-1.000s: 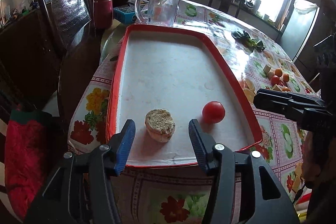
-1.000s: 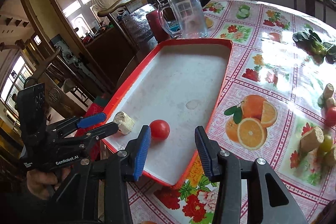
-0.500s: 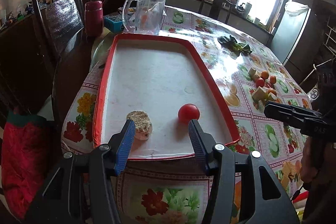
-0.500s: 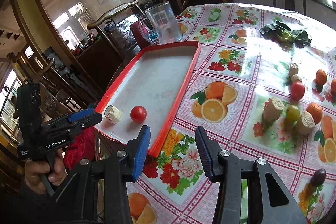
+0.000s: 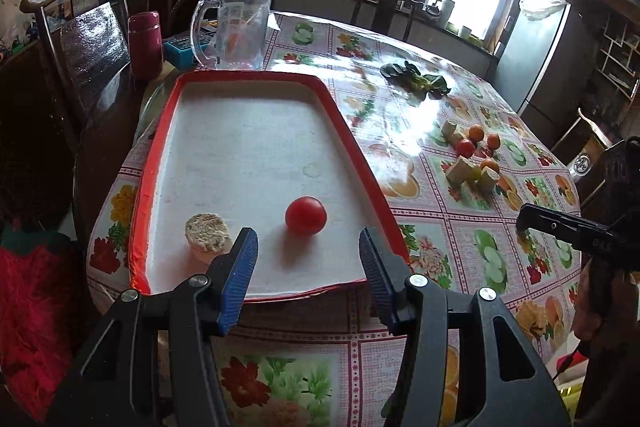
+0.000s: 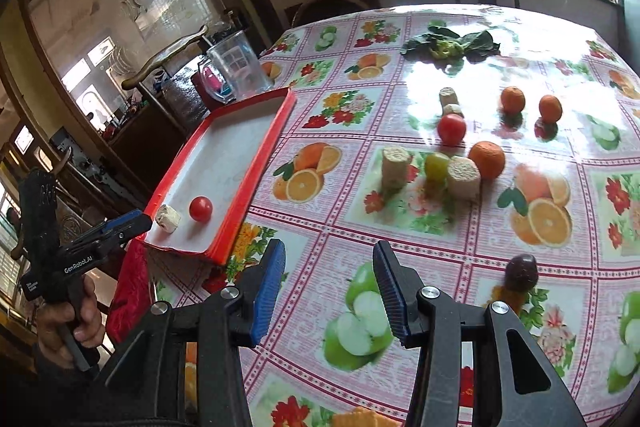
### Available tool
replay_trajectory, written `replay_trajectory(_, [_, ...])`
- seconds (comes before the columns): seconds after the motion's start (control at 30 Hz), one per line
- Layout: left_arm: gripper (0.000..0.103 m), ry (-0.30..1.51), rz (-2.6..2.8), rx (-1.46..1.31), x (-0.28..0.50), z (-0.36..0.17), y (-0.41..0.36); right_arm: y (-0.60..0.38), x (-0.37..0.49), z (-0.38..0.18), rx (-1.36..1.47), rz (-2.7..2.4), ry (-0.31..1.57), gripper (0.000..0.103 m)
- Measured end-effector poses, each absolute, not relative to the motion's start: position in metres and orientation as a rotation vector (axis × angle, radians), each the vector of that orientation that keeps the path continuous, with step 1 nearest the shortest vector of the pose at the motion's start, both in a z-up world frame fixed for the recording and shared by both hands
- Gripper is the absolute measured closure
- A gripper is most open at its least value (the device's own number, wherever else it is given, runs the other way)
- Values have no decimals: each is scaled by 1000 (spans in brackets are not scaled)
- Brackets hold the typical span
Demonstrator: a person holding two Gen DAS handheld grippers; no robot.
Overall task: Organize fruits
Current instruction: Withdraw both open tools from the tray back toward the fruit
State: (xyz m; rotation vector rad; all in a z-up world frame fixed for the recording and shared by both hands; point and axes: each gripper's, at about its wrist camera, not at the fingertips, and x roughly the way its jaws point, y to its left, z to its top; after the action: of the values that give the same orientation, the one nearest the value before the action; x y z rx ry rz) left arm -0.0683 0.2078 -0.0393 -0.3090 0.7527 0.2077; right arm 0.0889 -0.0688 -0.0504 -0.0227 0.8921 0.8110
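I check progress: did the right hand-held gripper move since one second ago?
Yes. The right hand-held gripper moved off the red tray toward the loose fruit.

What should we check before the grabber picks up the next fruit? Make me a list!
1. Right gripper empty: ok, nothing between the jaws.
2. Left gripper empty: ok, open at the tray's near edge.
3. Room in the red tray: ok, only a tomato and a corn piece lie in it.
4. Fruit left on the table: ok, an orange, a green fruit and others wait.
5. Clear path to the orange: cannot tell, a corn piece sits right against it.
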Motion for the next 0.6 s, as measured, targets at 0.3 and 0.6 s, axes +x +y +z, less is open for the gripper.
replay_trajectory(0.3, [51,776,112,-270,-48,-38,168,-120,95,-54,33,721,885,55])
replay_trajectory(0.6, [51,806,23,-219,-20,-40,124,-154,102,-68,78,672,906,55])
